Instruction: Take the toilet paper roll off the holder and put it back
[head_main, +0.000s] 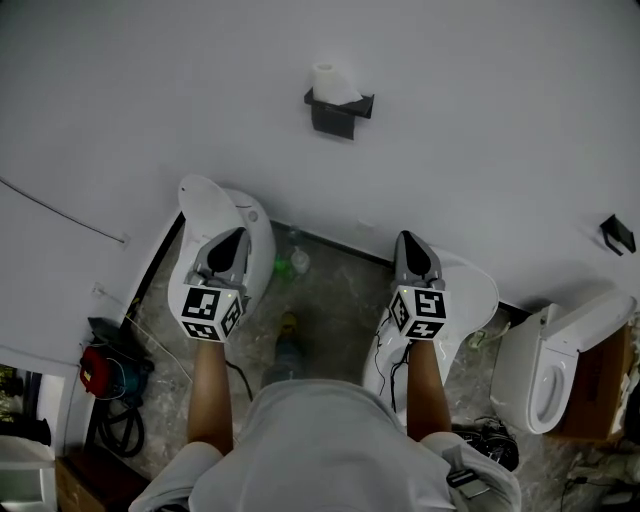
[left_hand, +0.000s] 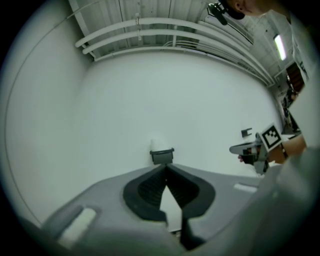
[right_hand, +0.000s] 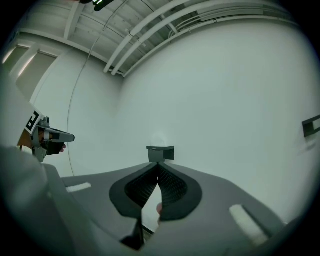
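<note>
Grey shirt fills the bottom of the head view, soft and creased, with two bare forearms reaching out from it; at far left on the floor lies a red power tool beside a coiled black cable; a thin wire runs along the smooth white wall above them. Left gripper is held level over a glossy white toilet that stands by the wall; its dark ribbed jaws are closed tip to tip with nothing between them; a cube of black and white squares sits at its rear. Between the arms the floor is mottled grey stone; a small greenish bottle and a yellow and dark tool lie on it. High on the wall, between the two grippers and well apart from both, the toilet paper roll stands upright, white and soft-edged, in its boxy black holder; only plain wall lies between the jaw tips and it. Right gripper is likewise pinched closed and empty, over a second white toilet; in both gripper views the holder shows straight beyond the closed tips. Farther right stands a third toilet with an oval bowl, beside a brown box; a small black bracket sits on the wall above.
</note>
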